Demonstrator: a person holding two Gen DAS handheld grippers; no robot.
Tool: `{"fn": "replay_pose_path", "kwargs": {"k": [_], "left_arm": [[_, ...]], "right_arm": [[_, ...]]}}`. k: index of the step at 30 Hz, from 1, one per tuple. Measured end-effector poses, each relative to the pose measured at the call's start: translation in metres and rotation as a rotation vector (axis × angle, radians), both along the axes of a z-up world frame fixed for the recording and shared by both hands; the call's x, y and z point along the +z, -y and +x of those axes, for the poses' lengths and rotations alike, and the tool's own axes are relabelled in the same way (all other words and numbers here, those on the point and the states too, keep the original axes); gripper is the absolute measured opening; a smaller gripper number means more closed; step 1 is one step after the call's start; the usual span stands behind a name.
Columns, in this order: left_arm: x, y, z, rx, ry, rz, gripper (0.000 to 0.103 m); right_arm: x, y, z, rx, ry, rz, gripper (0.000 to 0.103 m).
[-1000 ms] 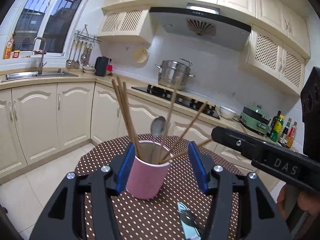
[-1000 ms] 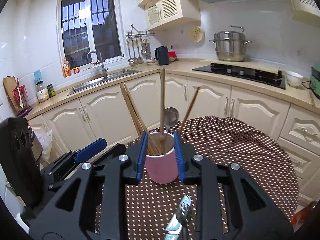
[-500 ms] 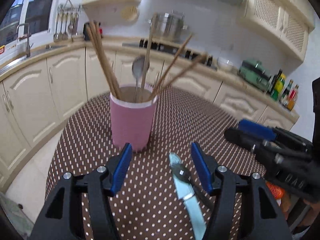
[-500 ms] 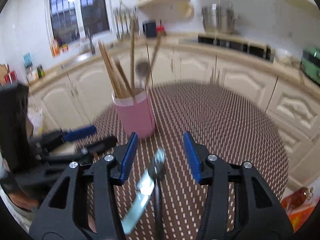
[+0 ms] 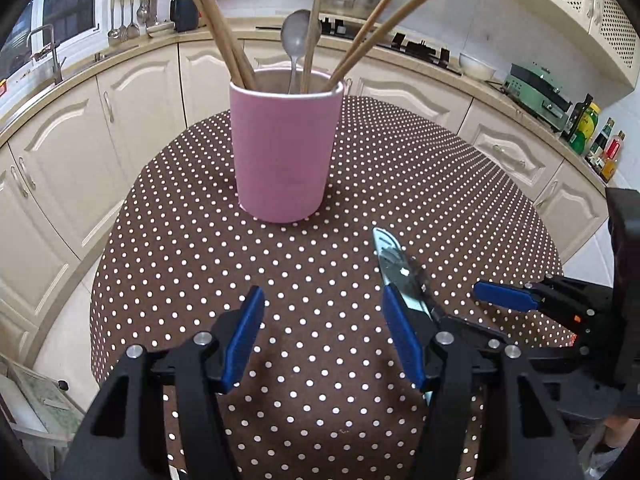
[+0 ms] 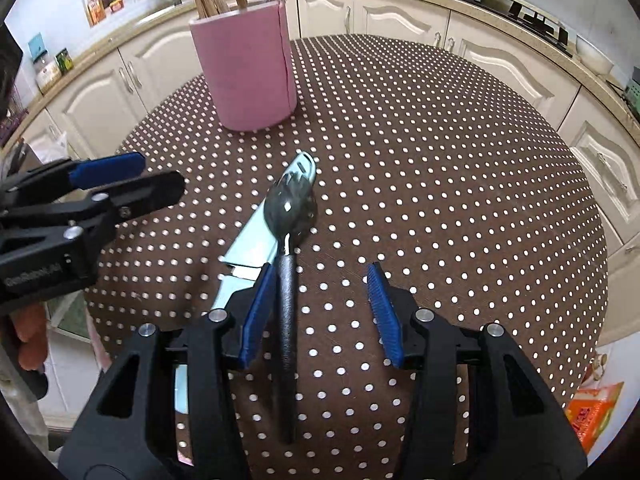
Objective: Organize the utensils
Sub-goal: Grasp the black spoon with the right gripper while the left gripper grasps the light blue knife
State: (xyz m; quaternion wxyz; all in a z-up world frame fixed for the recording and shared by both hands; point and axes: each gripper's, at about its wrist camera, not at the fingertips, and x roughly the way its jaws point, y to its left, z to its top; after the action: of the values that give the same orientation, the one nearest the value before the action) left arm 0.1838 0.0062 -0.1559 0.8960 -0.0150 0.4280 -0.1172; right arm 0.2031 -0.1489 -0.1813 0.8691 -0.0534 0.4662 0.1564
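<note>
Two utensils are left loose on the round table (image 6: 440, 128) with its brown polka-dot cloth, while the pink holder (image 5: 286, 148) stands upright toward the far side, already stocked with wooden chopsticks (image 5: 224, 32) and a metal spoon (image 5: 295, 36). Nearer the grippers lies a pale blue knife (image 6: 256, 240), flat on the cloth, and across it rests a dark spoon (image 6: 289, 208) — its bowl sits on the blade and its black handle runs back toward the right gripper (image 6: 316, 308). That gripper hovers low over the handle with its jaws released; they have just been opening, and the handle lies between the blue pads, close to the left-hand one, though neither pad presses on it. The left gripper (image 5: 324, 340) is likewise spread with nothing between its pads, only bare cloth, and the knife's blade shows just beyond its right finger. By my reading the step in hand is the pickup of the dark spoon. The next move calls for lowering the right gripper until the pads flank the handle, centring it, then closing firmly — lifting cleanly so the bowl does not drag the knife along — before carrying it to the holder.
</note>
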Motion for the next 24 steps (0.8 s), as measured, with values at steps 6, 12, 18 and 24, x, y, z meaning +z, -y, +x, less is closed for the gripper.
{"fn": "replay_pose_path", "kwargs": {"k": [6,12,18,24], "left_arm": [[-0.007,0.005,0.003,-0.017,-0.035,0.016,0.06],[-0.016,0.02,0.01,-0.043,-0.075,0.025,0.06],[-0.021,0.029,0.016,-0.049,-0.1,0.044,0.06],[-0.023,0.042,0.023,-0.073,-0.125,0.046,0.06]], "right_arm": [[-0.002,0.002,0.009,-0.01,-0.001,-0.016,0.047],[0.002,0.007,0.012,-0.027,-0.004,-0.041,0.045],[-0.004,-0.002,0.019,0.025,-0.022,-0.03,0.034],[-0.003,0.019,0.028,-0.024,-0.043,-0.004,0.012]]}}
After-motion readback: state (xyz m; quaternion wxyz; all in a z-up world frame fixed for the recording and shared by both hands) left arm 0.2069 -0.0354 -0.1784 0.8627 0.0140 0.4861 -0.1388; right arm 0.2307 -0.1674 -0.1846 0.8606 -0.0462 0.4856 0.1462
